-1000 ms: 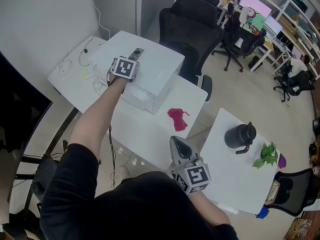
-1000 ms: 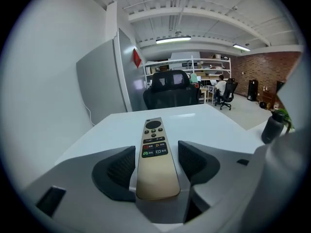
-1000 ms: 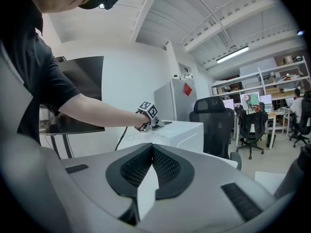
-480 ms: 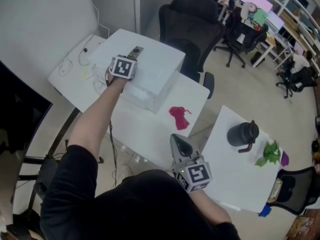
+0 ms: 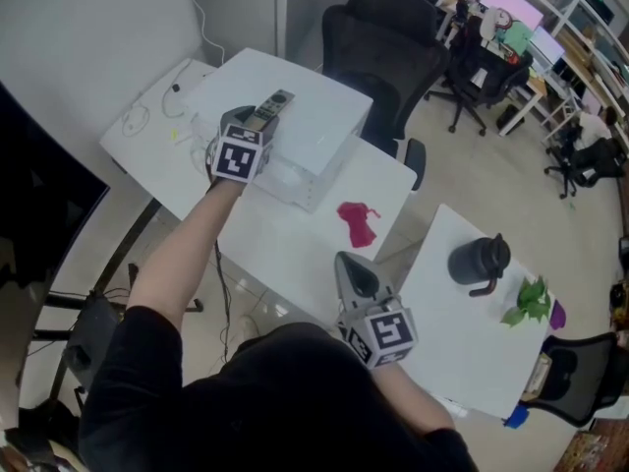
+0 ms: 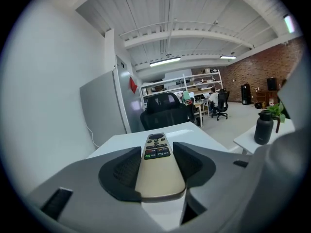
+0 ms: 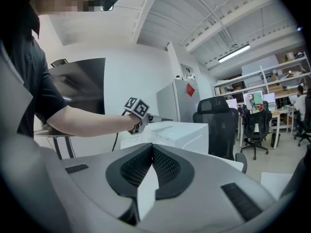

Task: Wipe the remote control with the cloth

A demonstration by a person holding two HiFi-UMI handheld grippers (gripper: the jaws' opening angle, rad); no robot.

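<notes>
While your left gripper (image 6: 158,149) has just been closing, its jaws now clamp the remote control (image 5: 273,103) by its near end, buttons facing up, over the top of the white box (image 5: 319,136). Your right gripper (image 7: 152,148) sits low near your body, jaws pressed together, nothing between them. Red cloth (image 5: 356,222) lies crumpled on the white table (image 5: 280,249), beside the box, apart from both grippers.
</notes>
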